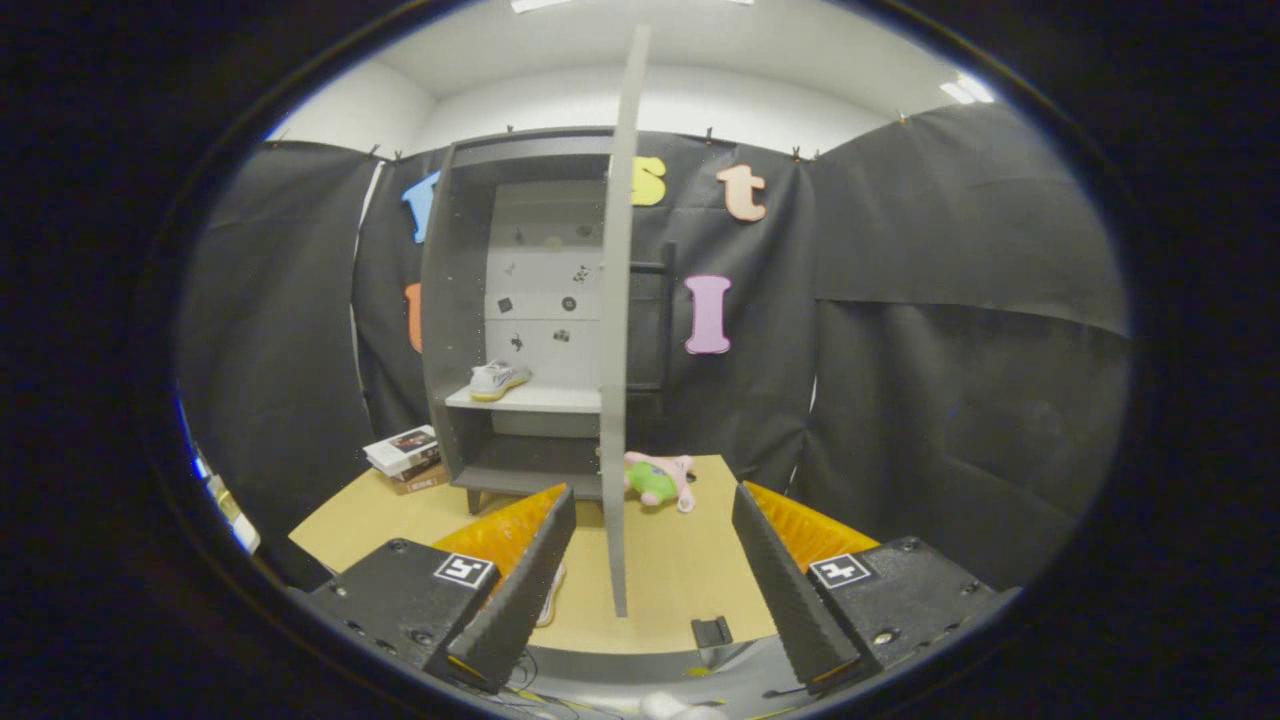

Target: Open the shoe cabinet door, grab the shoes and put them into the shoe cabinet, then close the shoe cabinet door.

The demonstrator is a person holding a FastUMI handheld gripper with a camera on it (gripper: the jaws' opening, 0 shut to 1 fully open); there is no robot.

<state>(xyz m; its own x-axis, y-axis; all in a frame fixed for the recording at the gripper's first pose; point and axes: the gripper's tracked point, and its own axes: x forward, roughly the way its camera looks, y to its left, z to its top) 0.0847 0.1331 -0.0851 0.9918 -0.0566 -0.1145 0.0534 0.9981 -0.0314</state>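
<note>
The gripper (655, 570) is spread wide, its two black ribbed fingers (520, 590) standing well apart and pressing on nothing. Between them, seen edge-on, rises the open grey door (618, 330) of the shoe cabinet (455, 300); its lower end hangs just ahead of the fingers, touching neither one. The cabinet stands beyond the fingers at the back of the tan desk (680, 570), its dark grey frame open toward the camera, with a pale back panel dotted with small dark marks. One white sneaker with a yellowish sole (497, 379) lies on the white shelf (525, 399) inside the cabinet, toward the shelf's left end. A second pale shoe (553, 592) peeks out on the desk just behind the left finger, mostly hidden by it. Right of the door's lower part, near the cabinet's foot, a pink and green plush toy (660, 480) lies on the desk. Left of the cabinet, a small stack of books (408, 458) rests on the desk. A small black clip-like piece (711, 631) sits at the near edge of the desk between the fingers.
</note>
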